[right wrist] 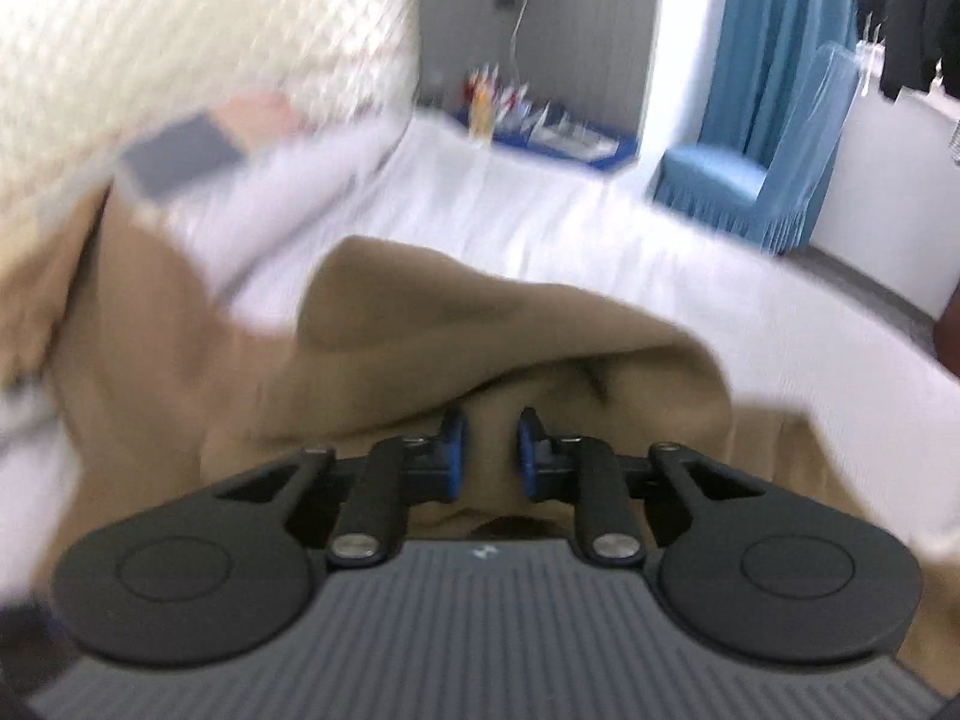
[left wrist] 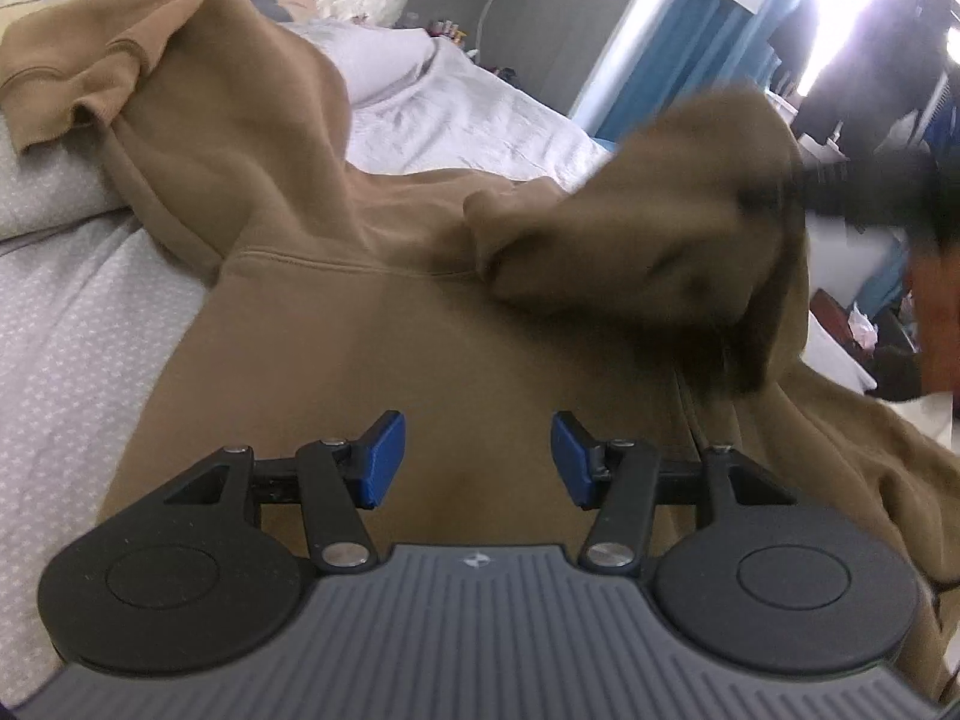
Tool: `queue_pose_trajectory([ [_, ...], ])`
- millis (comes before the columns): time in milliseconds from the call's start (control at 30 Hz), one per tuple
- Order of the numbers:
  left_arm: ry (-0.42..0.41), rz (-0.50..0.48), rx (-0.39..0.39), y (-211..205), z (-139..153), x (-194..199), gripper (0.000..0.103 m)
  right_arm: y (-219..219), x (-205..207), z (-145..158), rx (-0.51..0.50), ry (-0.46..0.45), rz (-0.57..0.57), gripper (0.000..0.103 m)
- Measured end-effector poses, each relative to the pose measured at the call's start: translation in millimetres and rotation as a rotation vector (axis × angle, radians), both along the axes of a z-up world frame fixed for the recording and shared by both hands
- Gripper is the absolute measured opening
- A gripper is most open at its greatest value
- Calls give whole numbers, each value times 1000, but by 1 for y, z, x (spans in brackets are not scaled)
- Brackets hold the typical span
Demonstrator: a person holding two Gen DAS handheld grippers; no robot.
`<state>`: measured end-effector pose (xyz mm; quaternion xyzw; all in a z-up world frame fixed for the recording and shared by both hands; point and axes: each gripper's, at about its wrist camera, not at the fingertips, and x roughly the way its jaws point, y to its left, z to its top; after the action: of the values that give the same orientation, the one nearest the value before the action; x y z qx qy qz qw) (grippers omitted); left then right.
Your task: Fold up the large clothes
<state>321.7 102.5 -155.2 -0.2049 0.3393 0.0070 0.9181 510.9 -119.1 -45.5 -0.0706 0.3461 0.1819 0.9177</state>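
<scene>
Here, a bed (left wrist: pixel 72 324) with a pale patterned sheet fills most of both views, running back to a quilted cream headboard (right wrist: pixel 180 36). A brown hooded sweatshirt (left wrist: pixel 372 360) lies spread across the bed, its body flat in the near middle of the left wrist view and its hem close under that camera. One sleeve (left wrist: pixel 198 96) stretches up and away to the left, ending in a ribbed cuff (left wrist: pixel 78 102) that rests near the pillows. A seam runs across the chest just below where the sleeve joins.

On the right side of that view a bunched fold of the same sweatshirt is lifted clear of the bed, blurred by motion. The right hand-held gripper (right wrist: pixel 489 450) is clamped on that fold: brown cloth sits between its blue pads (right wrist: pixel 453 450), drapes over its top and hangs around it. In the left wrist view it appears only as a dark smear at the far right, probably the tool's body, though the blur makes that uncertain.

The left hand-held gripper (left wrist: pixel 478 459) hangs just above the flat body of the sweatshirt, its two blue pads well apart with nothing between them.

A blue skirted chair (right wrist: pixel 756 174) stands beyond the bed, beside a blue curtain (right wrist: pixel 762 30).
</scene>
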Motion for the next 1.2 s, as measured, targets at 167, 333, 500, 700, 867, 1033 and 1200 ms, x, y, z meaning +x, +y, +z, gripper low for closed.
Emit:
queue_pose_trajectory([
  [167, -8, -30, -12, -4, -7, 7, 60, 13, 76, 45, 23, -121, -88, 17],
  [333, -39, -49, -90, -1, -9, 19, 60, 21, 160, 64, -6, -274, -205, 16],
  [500, -72, -87, -78, -8, -13, 31, 60, 10, 233, 35, -23, -300, -298, 16],
  [700, -95, -88, -42, -12, -28, 51, 60, -10, 297, -39, -15, -275, -356, 15],
  [867, -79, -98, -4, -18, -36, 63, 60, -20, 331, -96, 23, -225, -349, 15],
  [1033, -65, -88, -41, -13, -41, 64, 60, -23, 349, -128, 67, -195, -359, 15],
  [1200, -49, -79, -30, -12, -43, 67, 60, -25, 351, -125, 69, -186, -363, 16],
])
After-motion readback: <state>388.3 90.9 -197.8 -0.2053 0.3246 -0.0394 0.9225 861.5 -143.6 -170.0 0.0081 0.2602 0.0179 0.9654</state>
